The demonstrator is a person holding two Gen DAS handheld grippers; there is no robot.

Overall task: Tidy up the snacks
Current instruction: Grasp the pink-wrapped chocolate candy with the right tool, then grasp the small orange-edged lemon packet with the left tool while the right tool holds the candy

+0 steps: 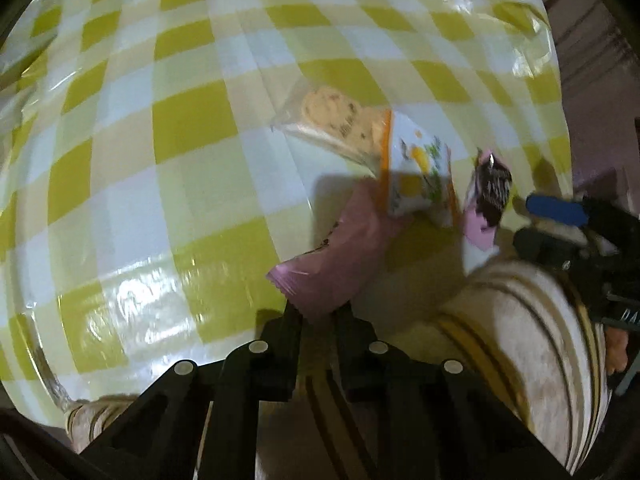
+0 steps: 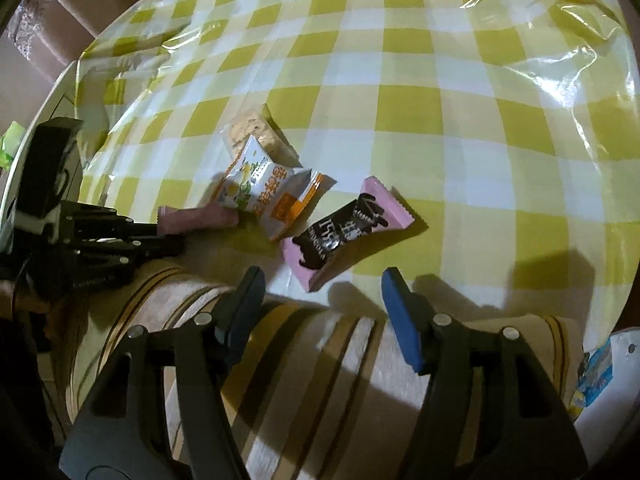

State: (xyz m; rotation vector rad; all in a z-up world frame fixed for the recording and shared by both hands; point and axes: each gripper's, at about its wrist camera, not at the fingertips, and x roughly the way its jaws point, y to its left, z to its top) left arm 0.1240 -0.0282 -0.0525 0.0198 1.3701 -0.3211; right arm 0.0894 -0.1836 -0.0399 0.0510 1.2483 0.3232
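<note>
left tongs (image 1: pixel 320 312) gripping pink packet (image 1: pixel 340 256)

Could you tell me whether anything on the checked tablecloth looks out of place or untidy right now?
The snacks lie in a loose jumble near the table's front edge: the white-and-orange packet overlaps the clear biscuit packet, the pink-and-black packet sits askew, and the left gripper pinches a pink wrapper. Nothing looks spilled or torn.

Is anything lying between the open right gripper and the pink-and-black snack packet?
No. In the right wrist view, only bare checked tablecloth separates the right gripper from the pink-and-black snack packet.
</note>
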